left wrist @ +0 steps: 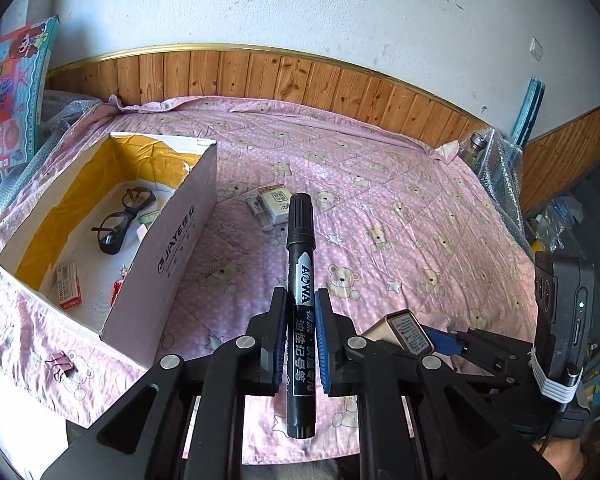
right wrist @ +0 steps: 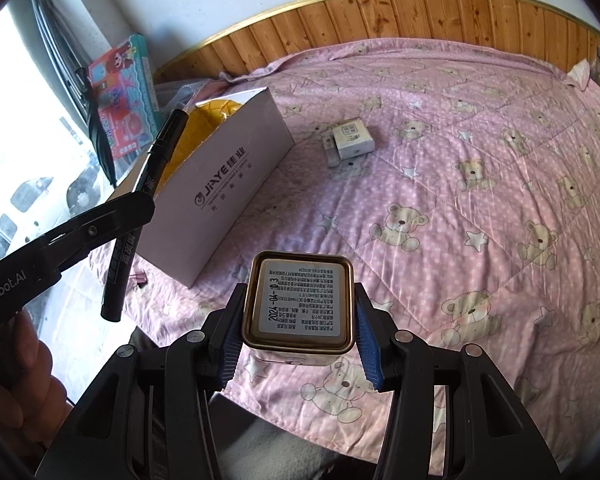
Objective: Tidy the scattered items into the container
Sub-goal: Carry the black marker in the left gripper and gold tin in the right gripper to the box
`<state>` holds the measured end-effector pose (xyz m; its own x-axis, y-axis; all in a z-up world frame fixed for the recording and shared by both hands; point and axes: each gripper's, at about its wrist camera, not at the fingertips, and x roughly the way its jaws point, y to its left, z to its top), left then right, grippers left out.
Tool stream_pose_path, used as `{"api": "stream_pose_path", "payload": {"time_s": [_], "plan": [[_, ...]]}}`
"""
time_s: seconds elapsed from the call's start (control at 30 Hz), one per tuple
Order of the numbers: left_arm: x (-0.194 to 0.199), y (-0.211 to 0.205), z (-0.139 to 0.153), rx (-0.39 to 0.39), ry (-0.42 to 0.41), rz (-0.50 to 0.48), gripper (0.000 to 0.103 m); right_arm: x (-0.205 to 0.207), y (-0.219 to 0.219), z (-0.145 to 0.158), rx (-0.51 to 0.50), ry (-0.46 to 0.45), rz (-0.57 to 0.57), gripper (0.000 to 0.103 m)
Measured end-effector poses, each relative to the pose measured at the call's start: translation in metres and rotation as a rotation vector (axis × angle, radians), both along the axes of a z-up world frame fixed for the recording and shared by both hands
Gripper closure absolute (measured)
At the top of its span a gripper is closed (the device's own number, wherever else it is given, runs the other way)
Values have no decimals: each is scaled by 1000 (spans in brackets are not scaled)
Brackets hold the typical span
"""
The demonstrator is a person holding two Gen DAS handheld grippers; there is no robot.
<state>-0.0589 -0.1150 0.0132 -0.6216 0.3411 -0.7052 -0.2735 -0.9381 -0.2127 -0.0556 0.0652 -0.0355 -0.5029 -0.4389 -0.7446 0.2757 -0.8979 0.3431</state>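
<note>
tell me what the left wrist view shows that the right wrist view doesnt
Only the left wrist view looks into the box: glasses, a small red-and-white packet, plus a pink binder clip on the sheet. Only the right wrist view shows the tin's printed label face-on and a hand at left. Both show the white box, the black marker clamped in the left tool, the right tool gripping the tin, and the small white packs on the bed.
</note>
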Motion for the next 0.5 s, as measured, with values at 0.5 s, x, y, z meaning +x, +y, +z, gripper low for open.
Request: {"api": "stream_pose_path", "payload": {"time_s": [0.5], "plan": [[12,-22,14,40,34,16,89,12,-26,17,23,30,40,52]]}}
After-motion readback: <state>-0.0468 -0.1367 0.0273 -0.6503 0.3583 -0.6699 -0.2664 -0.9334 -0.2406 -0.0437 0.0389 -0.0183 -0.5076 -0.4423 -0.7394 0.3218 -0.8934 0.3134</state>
